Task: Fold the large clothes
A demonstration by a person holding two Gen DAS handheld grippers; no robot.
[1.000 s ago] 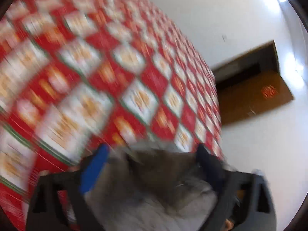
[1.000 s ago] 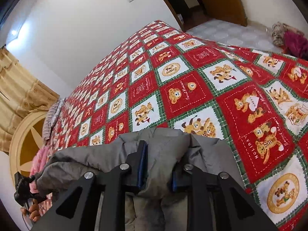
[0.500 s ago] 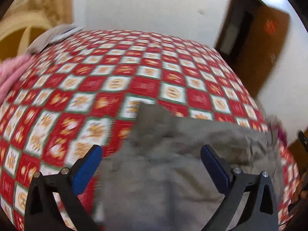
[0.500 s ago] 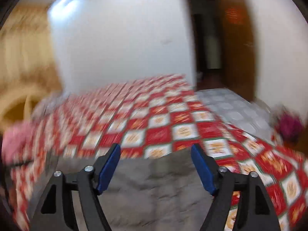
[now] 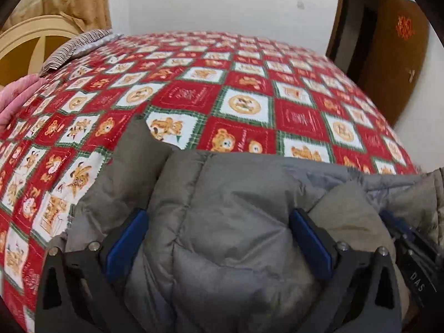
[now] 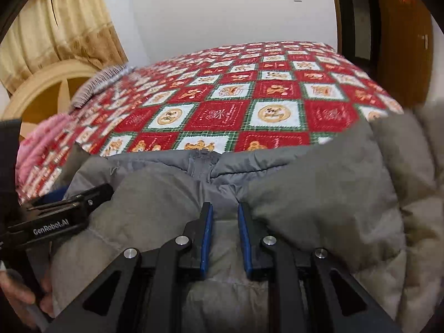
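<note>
A grey puffy jacket (image 5: 227, 199) lies bunched at the near edge of the bed, its zipper (image 6: 201, 163) toward the far side. My left gripper (image 5: 219, 236) stands open and wide, its blue pads (image 5: 127, 238) straddling a bulge of the jacket without squeezing it. In the right wrist view the jacket (image 6: 319, 194) fills the foreground. My right gripper (image 6: 225, 230) has its jaws closing, and a narrow fold of jacket fabric is pinched between its pads (image 6: 206, 236). The left gripper (image 6: 69, 202) shows at the left edge there, held by a hand (image 6: 22, 297).
The bed carries a red, white and green bedspread (image 5: 244, 102) with teddy-bear squares, bare beyond the jacket. A pink cloth (image 5: 16, 97) and a striped pillow (image 5: 72, 50) lie at its left by a cream headboard (image 6: 47, 88). A brown door (image 5: 394, 52) stands at the right.
Both grippers let go of the lifted jacket and swung level over it. The left one opened wide. The right one opened, then narrowed onto a fold near the zipper.
</note>
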